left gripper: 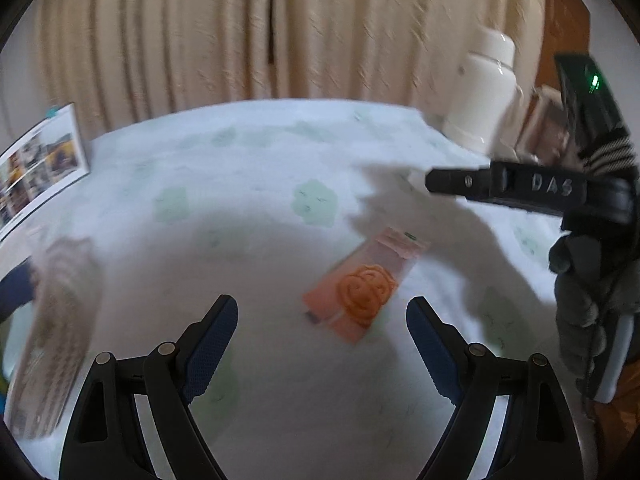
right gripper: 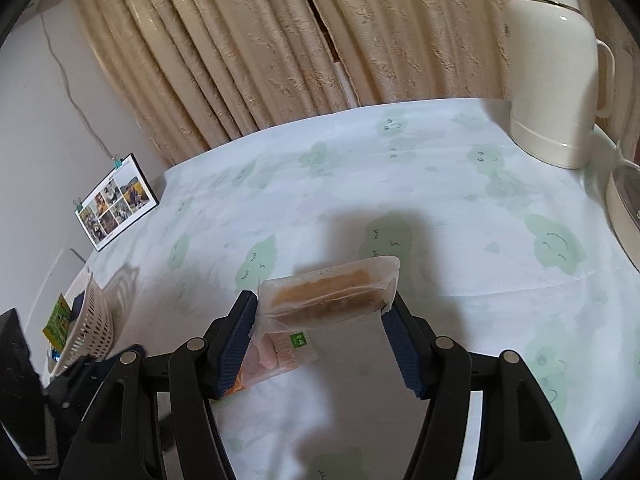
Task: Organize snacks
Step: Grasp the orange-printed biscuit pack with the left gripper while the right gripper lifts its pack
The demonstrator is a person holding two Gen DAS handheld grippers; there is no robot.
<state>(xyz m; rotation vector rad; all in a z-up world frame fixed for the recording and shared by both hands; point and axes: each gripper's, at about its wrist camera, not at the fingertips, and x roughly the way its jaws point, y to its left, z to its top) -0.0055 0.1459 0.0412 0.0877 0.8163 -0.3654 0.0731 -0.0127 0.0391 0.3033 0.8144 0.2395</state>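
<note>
The right claw [right gripper: 322,306] holds a clear wrapped biscuit pack [right gripper: 328,294] crosswise between its blue pads, lifted above the desk [right gripper: 440,208], which is covered by a white cloth with pale green cloud faces. Just beneath the pack lies an orange snack packet [left gripper: 358,288] — in the right wrist view only its near end shows, the rest hidden behind the left finger and the held pack. The left wrist view shows it whole, flat on the cloth, though motion blur smears its print.

The left claw [left gripper: 322,320] hangs wide apart with nothing between its fingers, above the orange packet. At the far left of that view a white slatted basket [left gripper: 52,320] is badly blurred; its contents cannot be made out there. In the right wrist view the basket sits at the desk's left edge, cut off by the claw's frame, with a green packet [right gripper: 58,322] at its rim.

A cream jug [right gripper: 556,76] stands at the far right corner, its top cropped — a gloved hand [left gripper: 588,300] grips the right tool.
</note>
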